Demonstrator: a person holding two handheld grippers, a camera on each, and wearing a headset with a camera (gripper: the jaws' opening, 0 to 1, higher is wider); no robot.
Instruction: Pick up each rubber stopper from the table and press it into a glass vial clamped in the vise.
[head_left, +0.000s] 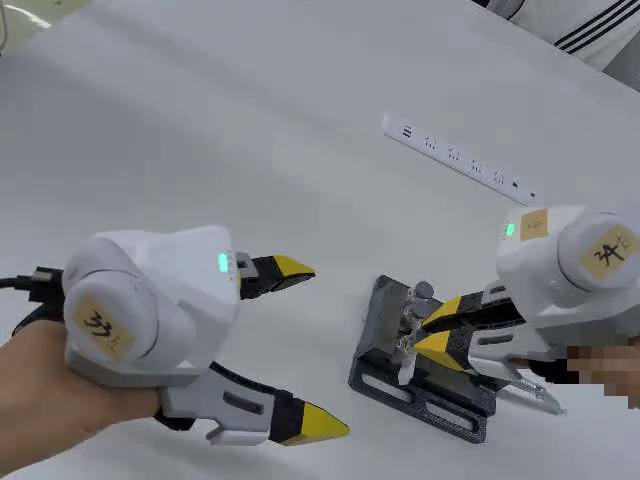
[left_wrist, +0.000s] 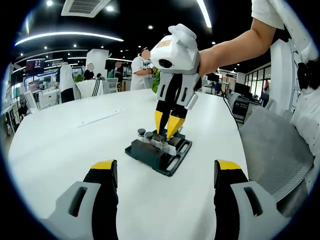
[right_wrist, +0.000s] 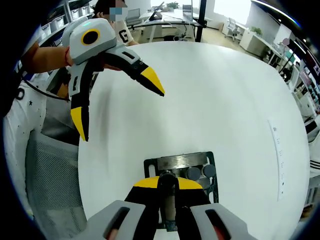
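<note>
The rubber stopper (right_wrist: 167, 178) I'm working sits at the vise (right_wrist: 180, 161), pinched between the narrowly closed jaws of my right gripper (head_left: 440, 327). Two other stoppers (right_wrist: 193, 173) stand just beside it in the same clamp. My left gripper (head_left: 305, 345) hovers well apart over the bare white table (head_left: 250, 120), jaws spread wide and holding nothing. A power strip (head_left: 455, 160) lies farther back.
</note>
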